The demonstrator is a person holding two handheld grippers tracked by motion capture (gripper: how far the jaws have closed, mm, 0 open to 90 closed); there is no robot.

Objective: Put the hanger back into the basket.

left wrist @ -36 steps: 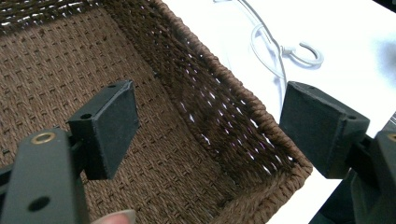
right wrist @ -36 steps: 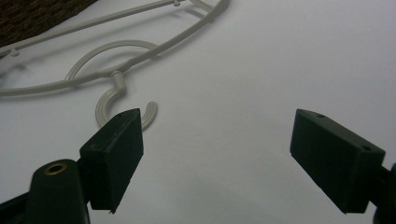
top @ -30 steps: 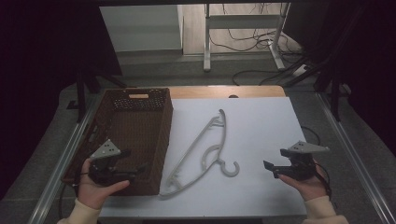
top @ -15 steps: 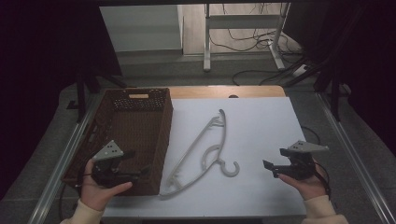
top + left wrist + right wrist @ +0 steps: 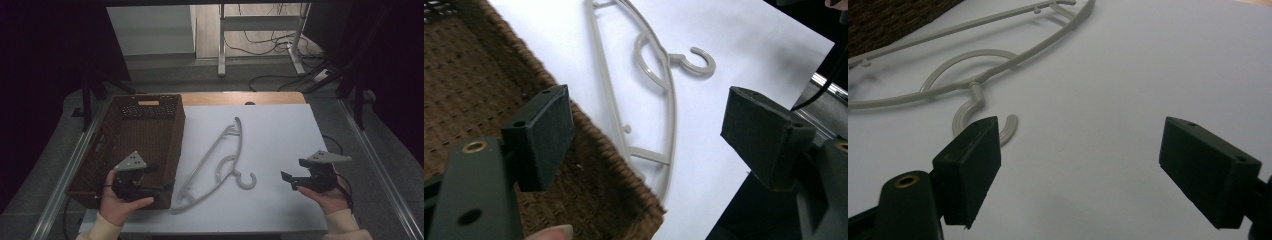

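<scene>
A grey plastic clothes hanger (image 5: 216,160) is laid flat on the white counter (image 5: 280,135), slanted from the far middle toward the near left, with its hook (image 5: 246,181) curled toward the near side. Its near end is seen just beside the near right corner of a brown wicker basket (image 5: 131,145), which occupies the left part of the counter. Whether the hanger touches the basket wall cannot be told from the high view; in the left gripper view the hanger (image 5: 644,90) is shown running close along the woven rim (image 5: 589,140) without a clear gap at the corner. The left tool (image 5: 159,188) is held at the basket's near right corner, above its rim, with its jaws spread wide and nothing between them. The right tool (image 5: 289,181) is held over the near right part of the counter, well apart from the hanger, its jaws likewise parted and empty. In the right gripper view the hook (image 5: 979,120) is seen just beyond the tip of the left jaw. A broad bare stretch of white surface is left between the hook and the right tool, and further bare surface extends to the counter's right and far edges.
</scene>
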